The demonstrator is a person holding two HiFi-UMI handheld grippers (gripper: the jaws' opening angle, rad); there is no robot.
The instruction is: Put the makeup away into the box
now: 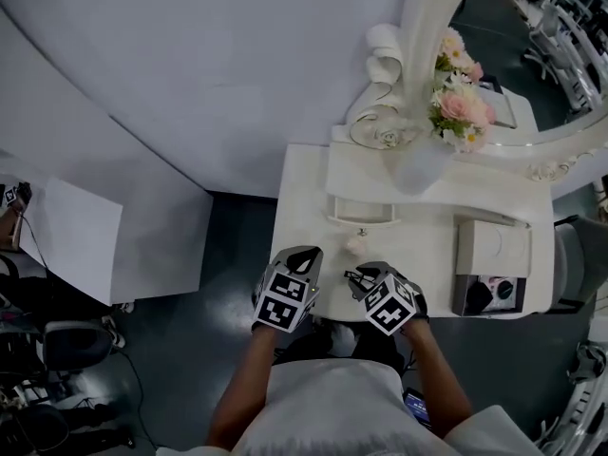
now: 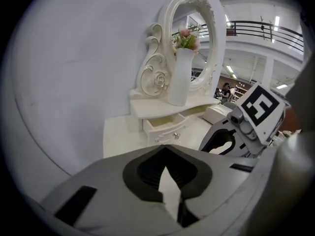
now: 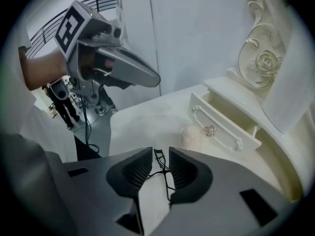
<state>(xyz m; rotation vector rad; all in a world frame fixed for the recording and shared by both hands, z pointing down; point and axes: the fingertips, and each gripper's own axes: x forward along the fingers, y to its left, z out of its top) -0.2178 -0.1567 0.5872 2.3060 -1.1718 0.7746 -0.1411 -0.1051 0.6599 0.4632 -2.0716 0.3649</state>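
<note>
A thin black eyelash curler lies between the jaws of my right gripper, which stand apart and do not press on it. In the head view that gripper is at the front edge of the white dressing table. Beside it, my left gripper is shut with nothing in it, its jaws meeting at the tips. A pale round puff sits in front of the open drawer. The makeup box stands at the table's right end, dark items in its open front part.
An ornate oval mirror and a white vase of pink flowers stand on the raised shelf behind the drawer. A dark floor surrounds the table, with a white panel and cables to the left. A chair is at the right.
</note>
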